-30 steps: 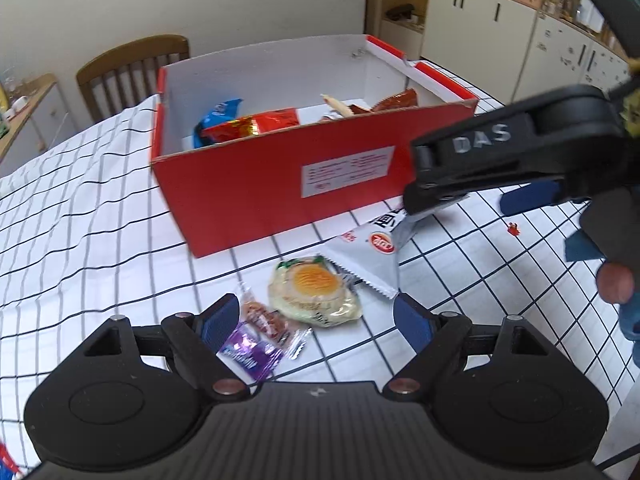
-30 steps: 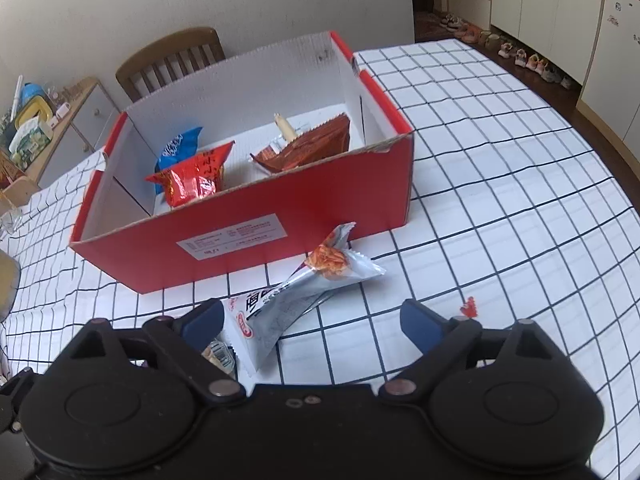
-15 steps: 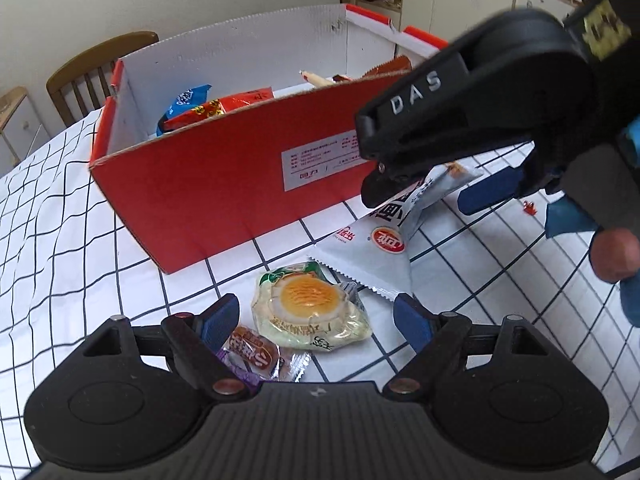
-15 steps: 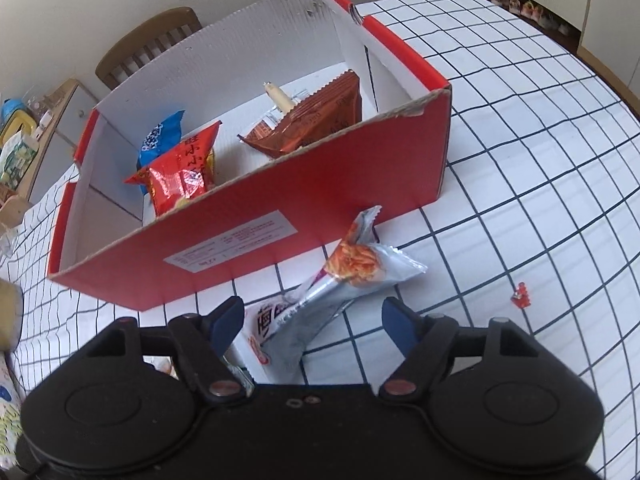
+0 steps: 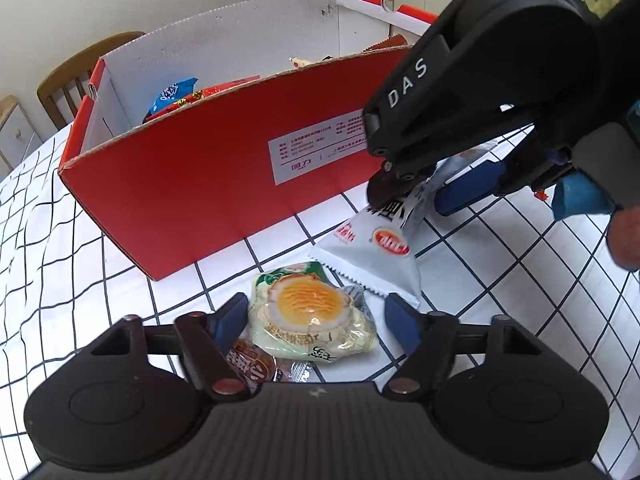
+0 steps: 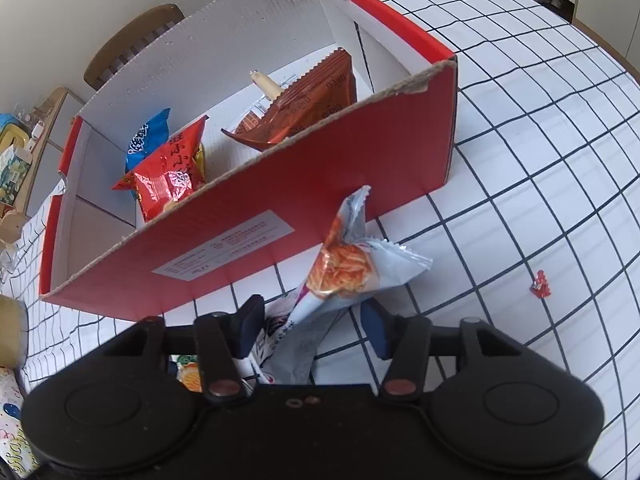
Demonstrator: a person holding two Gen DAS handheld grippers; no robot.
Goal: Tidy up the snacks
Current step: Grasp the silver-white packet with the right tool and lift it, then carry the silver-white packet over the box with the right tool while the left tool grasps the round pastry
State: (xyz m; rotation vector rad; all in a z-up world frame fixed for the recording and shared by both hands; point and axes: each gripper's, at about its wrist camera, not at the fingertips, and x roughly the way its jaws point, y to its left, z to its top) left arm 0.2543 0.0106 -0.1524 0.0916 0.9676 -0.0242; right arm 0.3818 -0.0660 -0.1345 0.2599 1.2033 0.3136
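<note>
Now, landmark for us: red box (image 5: 208, 184) on checked tablecloth (image 5: 60, 280). Leftmost, in front of box, egg-print packet (image 5: 312, 322) lies flat: soft, light, crinkly, we'd pinch across middle. Left gripper (image 5: 316, 316) wide open, straddling it, fingers apart from wrapper, holding nothing. Right of it, silver snack bag (image 6: 344, 276) before box front wall: light, slippery film, puffy; we take it mid-body. Right gripper (image 6: 312, 320) partly closed around bag; whether pads are pressing it, we cannot tell.

Brown snack packet (image 5: 250, 366) half hidden (behind left jaws); label unreadable.
</note>
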